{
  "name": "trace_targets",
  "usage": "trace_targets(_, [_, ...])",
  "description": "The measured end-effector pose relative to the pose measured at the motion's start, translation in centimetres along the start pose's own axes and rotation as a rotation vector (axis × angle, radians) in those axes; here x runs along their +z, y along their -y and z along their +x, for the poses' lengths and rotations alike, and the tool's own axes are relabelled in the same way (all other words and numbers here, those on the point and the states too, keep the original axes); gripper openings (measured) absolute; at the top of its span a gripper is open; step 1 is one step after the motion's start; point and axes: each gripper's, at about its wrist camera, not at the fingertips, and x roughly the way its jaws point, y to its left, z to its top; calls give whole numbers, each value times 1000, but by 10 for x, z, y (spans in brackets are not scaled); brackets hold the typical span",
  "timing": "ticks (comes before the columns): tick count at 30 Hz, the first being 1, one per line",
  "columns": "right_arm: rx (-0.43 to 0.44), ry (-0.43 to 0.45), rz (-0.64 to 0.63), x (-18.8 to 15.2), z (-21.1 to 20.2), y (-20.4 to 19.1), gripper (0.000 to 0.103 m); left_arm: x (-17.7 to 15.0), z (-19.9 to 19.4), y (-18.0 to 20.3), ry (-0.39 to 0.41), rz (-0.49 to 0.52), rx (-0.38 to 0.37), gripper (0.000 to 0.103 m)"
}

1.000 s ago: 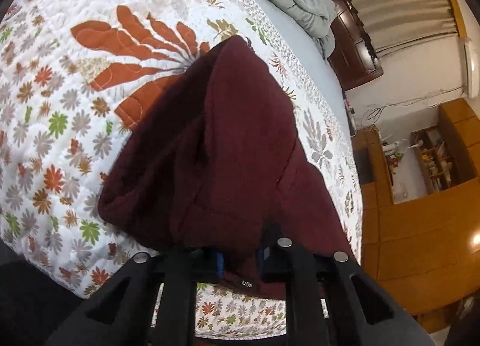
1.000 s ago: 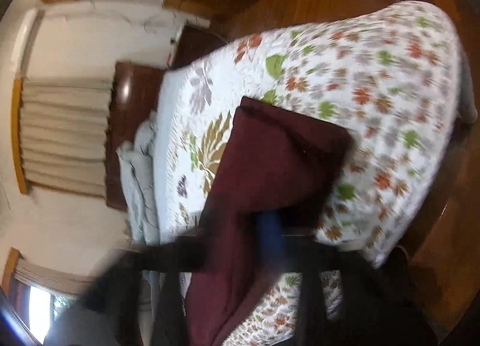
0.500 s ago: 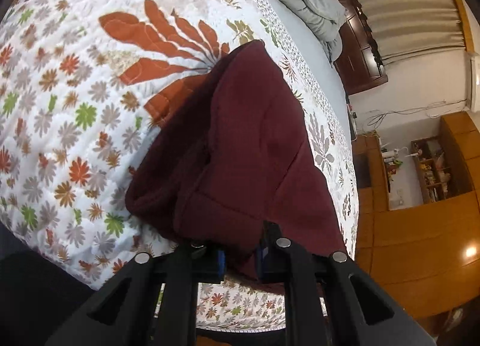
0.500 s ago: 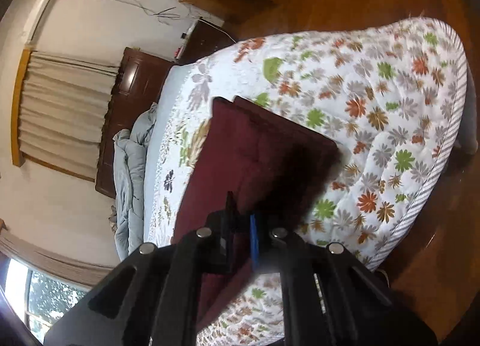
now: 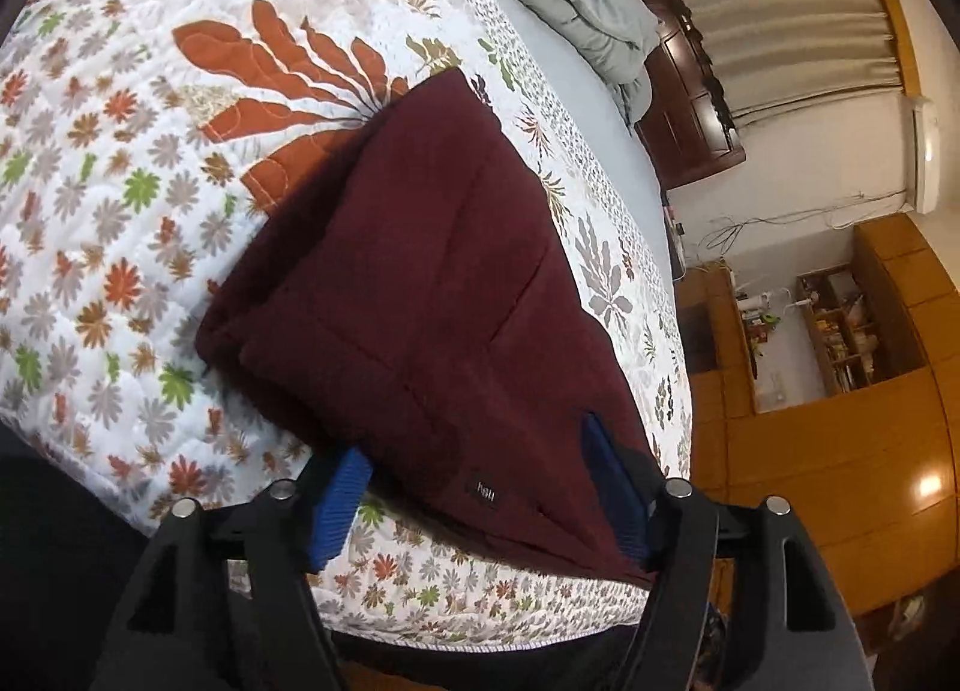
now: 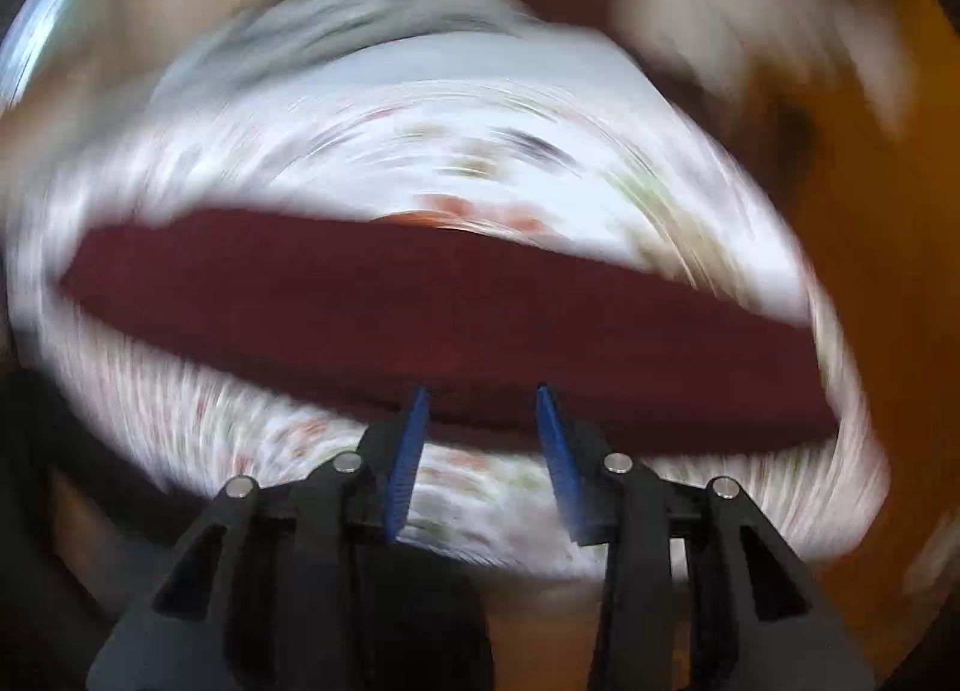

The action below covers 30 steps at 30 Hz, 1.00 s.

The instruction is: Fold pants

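The maroon pants lay folded into a flat stack on the floral quilt of the bed, running from the quilt's near edge at 6 o'clock up toward 12 o'clock in the left wrist view. The left gripper hovered low over the near end of the stack, tilted downward, its blue-padded fingers spread wide on either side of the cloth and clamping nothing. A crumpled grey blanket sat at 1 o'clock near the dark headboard. The right wrist view was heavily smeared by blur; the right gripper pointed at the near edge of the pants, its fingers apart and holding nothing.
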Motion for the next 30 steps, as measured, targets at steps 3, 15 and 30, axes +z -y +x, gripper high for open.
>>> trace_targets(3, [-76,86,-428,10,3,-103,40,6,6,2,4,-16,-6,70])
trace_targets(15, [-128,211,-901,16,61,-225,30,9,7,-13,-9,-18,-34,76])
trace_targets(30, [-69,125,-964,32,83,-240,7,11,15,-23,-28,-35,46,13])
